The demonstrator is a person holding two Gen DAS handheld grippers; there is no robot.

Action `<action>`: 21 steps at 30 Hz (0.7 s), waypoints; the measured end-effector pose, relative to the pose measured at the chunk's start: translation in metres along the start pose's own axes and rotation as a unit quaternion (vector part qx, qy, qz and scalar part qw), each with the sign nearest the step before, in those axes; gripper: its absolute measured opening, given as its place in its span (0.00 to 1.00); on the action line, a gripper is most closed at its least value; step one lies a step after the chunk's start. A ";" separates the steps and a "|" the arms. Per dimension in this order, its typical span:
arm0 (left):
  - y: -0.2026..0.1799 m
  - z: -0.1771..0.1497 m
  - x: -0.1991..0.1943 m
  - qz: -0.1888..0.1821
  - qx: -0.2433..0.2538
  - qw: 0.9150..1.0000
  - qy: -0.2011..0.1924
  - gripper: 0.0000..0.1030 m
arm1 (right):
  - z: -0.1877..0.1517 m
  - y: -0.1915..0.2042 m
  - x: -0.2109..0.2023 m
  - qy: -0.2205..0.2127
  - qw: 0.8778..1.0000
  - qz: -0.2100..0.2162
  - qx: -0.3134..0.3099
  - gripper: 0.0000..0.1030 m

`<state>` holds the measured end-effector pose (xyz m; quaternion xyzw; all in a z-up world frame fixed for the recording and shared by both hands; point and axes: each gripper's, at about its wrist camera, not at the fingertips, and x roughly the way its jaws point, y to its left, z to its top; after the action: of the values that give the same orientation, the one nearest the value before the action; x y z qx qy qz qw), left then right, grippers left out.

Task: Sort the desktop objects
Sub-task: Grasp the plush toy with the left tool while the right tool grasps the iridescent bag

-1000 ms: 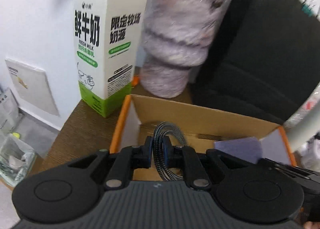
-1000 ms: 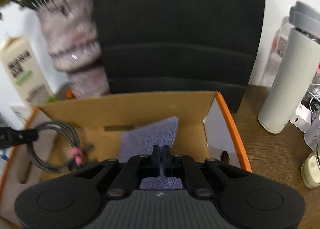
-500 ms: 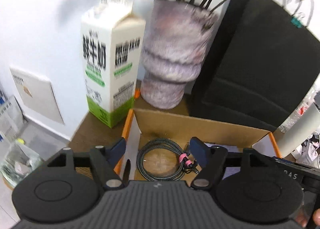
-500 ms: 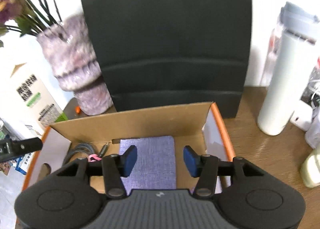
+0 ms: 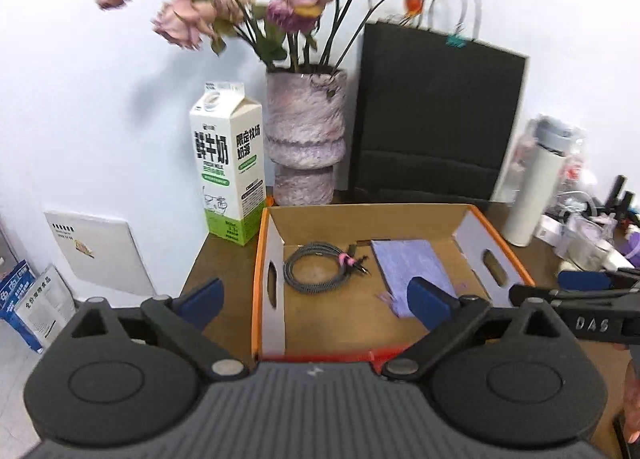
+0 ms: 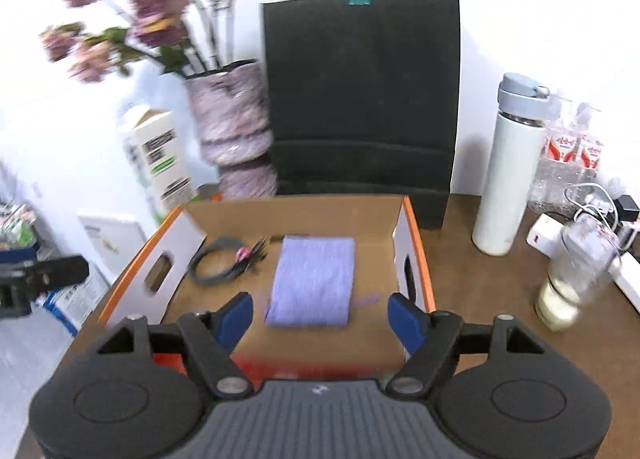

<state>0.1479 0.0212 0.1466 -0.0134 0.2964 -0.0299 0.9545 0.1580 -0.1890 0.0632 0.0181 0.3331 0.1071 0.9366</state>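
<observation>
An orange-rimmed cardboard box (image 5: 260, 259) (image 6: 418, 243) sits on the brown desk. Inside it lie a coiled grey braided cable (image 5: 320, 273) (image 6: 218, 259) with a pink tie on the left and a purple fabric-covered notebook (image 5: 412, 263) (image 6: 314, 279) on the right. My left gripper (image 5: 316, 297) hangs above the box's near edge, its jaws still opening, nothing between them. My right gripper (image 6: 322, 317) is likewise pulled back over the near edge, its jaws opening and empty. The right gripper's fingers (image 5: 584, 281) show at the left wrist view's right edge.
Behind the box stand a milk carton (image 5: 230, 163), a purple vase with flowers (image 5: 306, 139) and a black paper bag (image 5: 436, 119). A white bottle (image 6: 508, 171), a glass jar (image 6: 568, 283), chargers and cables (image 6: 588, 211) crowd the desk's right side. The floor lies to the left.
The left gripper let go of the cable and the right let go of the notebook; both now lie in the box. Both grippers opened and drew back and upward.
</observation>
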 end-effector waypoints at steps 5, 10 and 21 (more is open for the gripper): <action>0.015 -0.060 -0.065 -0.023 -0.025 0.998 -0.047 1.00 | -0.061 0.011 -0.046 -0.024 1.000 0.020 0.004 0.76; 0.016 -0.138 -0.107 -0.031 -0.017 0.997 -0.063 1.00 | -0.125 0.023 -0.065 -0.007 0.997 0.074 0.008 0.75; -0.006 -0.216 -0.095 -0.013 0.007 1.000 -0.025 0.98 | -0.179 0.072 -0.072 -0.031 0.994 0.105 -0.030 0.71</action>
<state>-0.0530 0.0198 0.0226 -0.0111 0.2723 -0.0440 0.9611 -0.0226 -0.1412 -0.0239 0.0285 0.2972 0.2139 0.9301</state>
